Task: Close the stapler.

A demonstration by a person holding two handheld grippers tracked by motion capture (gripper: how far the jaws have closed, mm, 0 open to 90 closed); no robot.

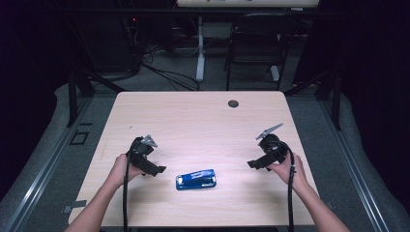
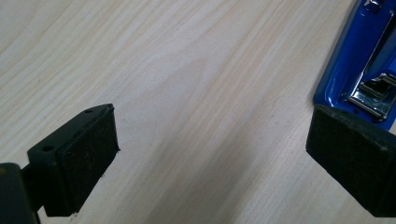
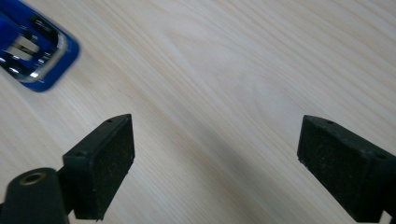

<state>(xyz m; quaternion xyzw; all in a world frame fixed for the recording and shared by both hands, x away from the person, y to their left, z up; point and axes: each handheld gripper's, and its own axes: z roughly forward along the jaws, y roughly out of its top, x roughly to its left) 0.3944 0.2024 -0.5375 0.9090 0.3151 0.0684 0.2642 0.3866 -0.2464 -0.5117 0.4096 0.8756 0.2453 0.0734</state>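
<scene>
A blue stapler with a chrome inner rail lies flat on the light wooden table, near the front edge at the middle. My left gripper hovers just left of it, jaws wide apart and empty. In the left gripper view the stapler shows beyond the right jaw, and bare wood lies between the left gripper's pads. My right gripper is held to the right of the stapler, a short gap away, open and empty. In the right gripper view the stapler sits at the upper left, clear of the right gripper.
A small round cable hole marks the table's far side. Beyond the table stand a dark chair and a white desk leg, with cables on the floor. The person's forearms come in over the front edge.
</scene>
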